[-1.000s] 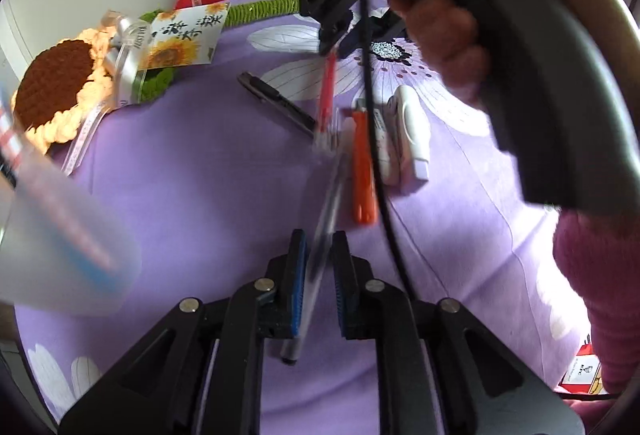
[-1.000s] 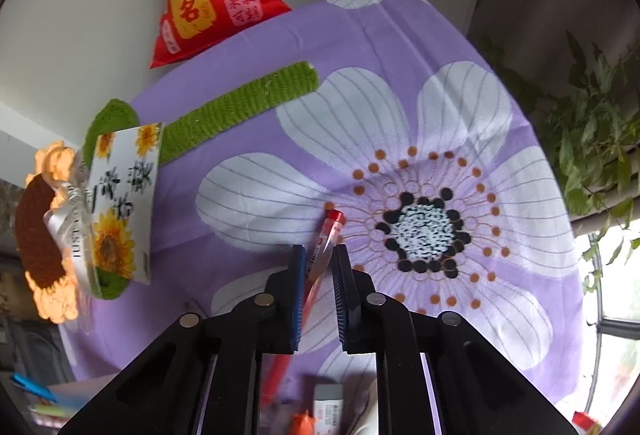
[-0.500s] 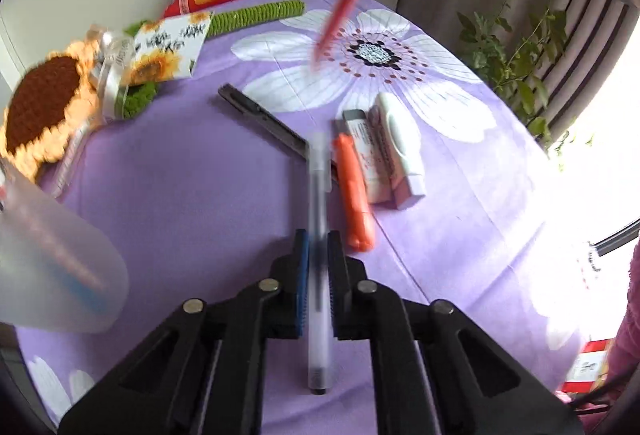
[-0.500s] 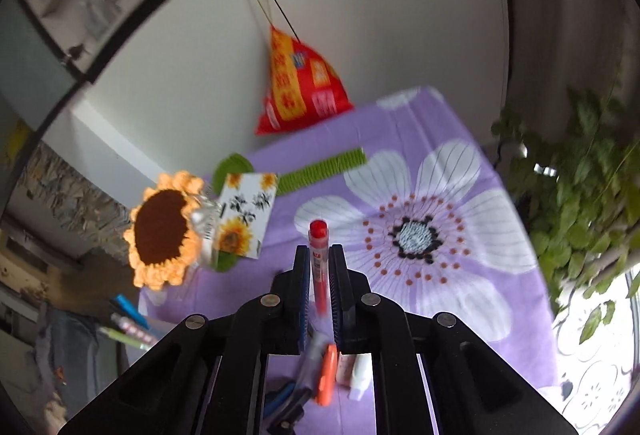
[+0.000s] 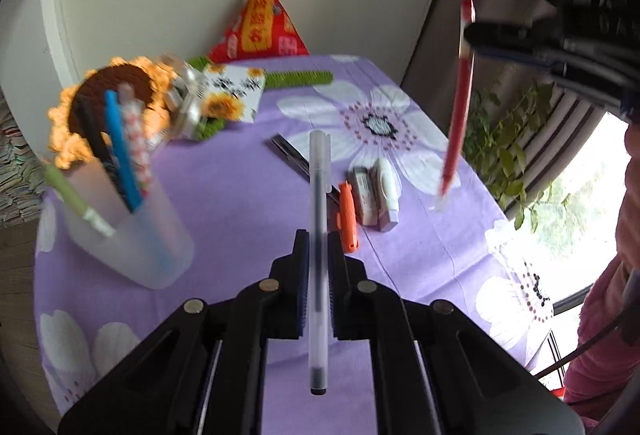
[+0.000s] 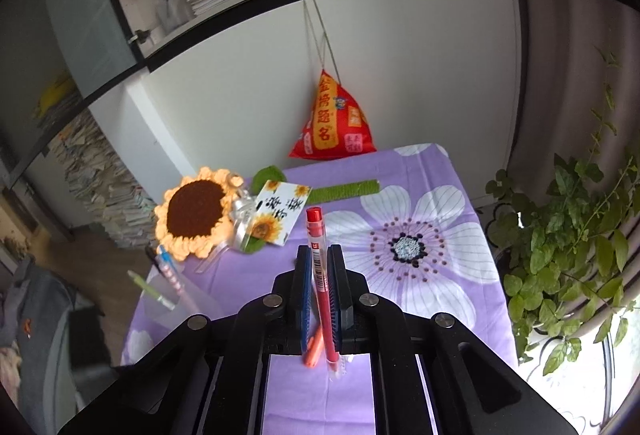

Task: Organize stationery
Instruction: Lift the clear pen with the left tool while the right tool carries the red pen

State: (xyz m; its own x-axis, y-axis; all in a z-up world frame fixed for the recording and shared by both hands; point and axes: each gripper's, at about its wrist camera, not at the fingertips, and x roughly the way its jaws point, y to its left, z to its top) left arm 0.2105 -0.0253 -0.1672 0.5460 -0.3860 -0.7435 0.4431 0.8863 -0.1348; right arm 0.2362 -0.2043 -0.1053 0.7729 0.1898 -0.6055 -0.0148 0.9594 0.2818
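Left tongs (image 5: 318,235) clamp clear pen (image 5: 319,219), right tongs (image 6: 319,269) clamp red pen (image 6: 320,275), both airborne. Cup (image 5: 132,235) holds several pens; cutter (image 5: 347,219), erasers (image 5: 376,195) remain on table (image 5: 240,195).

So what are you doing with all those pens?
A person is tidying up stationery with a gripper in each hand. The left gripper is shut on a clear pen, and the right gripper is shut on a red pen; both are held up above the purple tablecloth. A frosted cup already holds a few pens. An orange cutter and an eraser lie on the cloth.
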